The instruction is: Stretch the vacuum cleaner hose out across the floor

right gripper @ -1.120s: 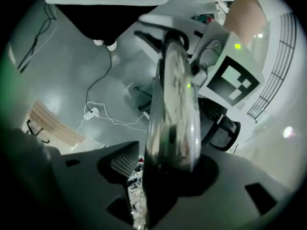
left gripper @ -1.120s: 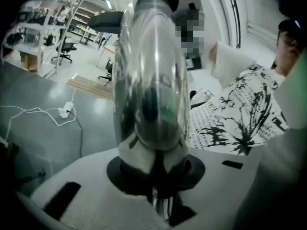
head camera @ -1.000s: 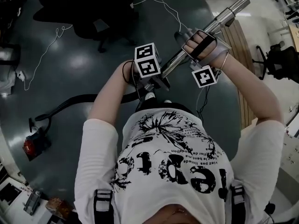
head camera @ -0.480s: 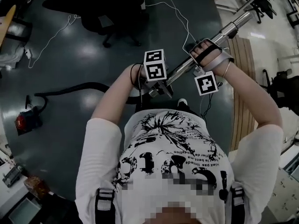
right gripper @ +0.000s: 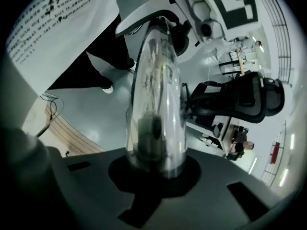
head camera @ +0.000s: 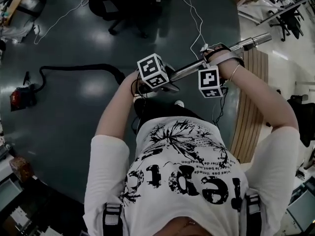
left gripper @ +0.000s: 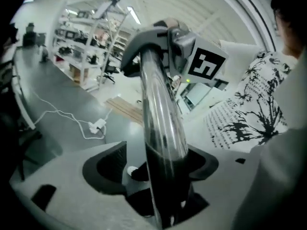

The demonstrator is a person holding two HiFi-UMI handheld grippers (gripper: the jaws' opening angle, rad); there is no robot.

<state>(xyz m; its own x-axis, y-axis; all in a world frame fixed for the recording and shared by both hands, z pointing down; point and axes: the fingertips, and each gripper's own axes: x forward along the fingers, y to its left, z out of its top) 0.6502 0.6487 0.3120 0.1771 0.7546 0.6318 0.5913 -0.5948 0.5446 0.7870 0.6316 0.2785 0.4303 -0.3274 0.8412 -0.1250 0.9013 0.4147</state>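
I hold the vacuum's shiny metal tube (head camera: pixel 236 45) level in front of my chest. My right gripper (head camera: pixel 212 68) is shut on the tube (right gripper: pixel 156 95), which fills the notch between its jaws. My left gripper (head camera: pixel 167 84) sits lower on the same tube (left gripper: pixel 160 114), near its black end. Its jaws are opening, and floor shows in the gap between the left pad (left gripper: pixel 103 169) and the tube. The black hose (head camera: pixel 78 68) runs left across the dark floor from my left hand to the red vacuum body (head camera: pixel 19 97).
A black office chair (head camera: pixel 123 4) stands ahead, with a white cable (head camera: pixel 194 18) trailing beside it. Wooden slats (head camera: pixel 251 107) lie on the floor to my right. Another chair (right gripper: pixel 240 99) and shelving stand further off. Clutter lines the left wall.
The tube has swung from a steep diagonal to nearly level and the two marker cubes sit closer together. The hose now lies straighter, further up and left in the view.
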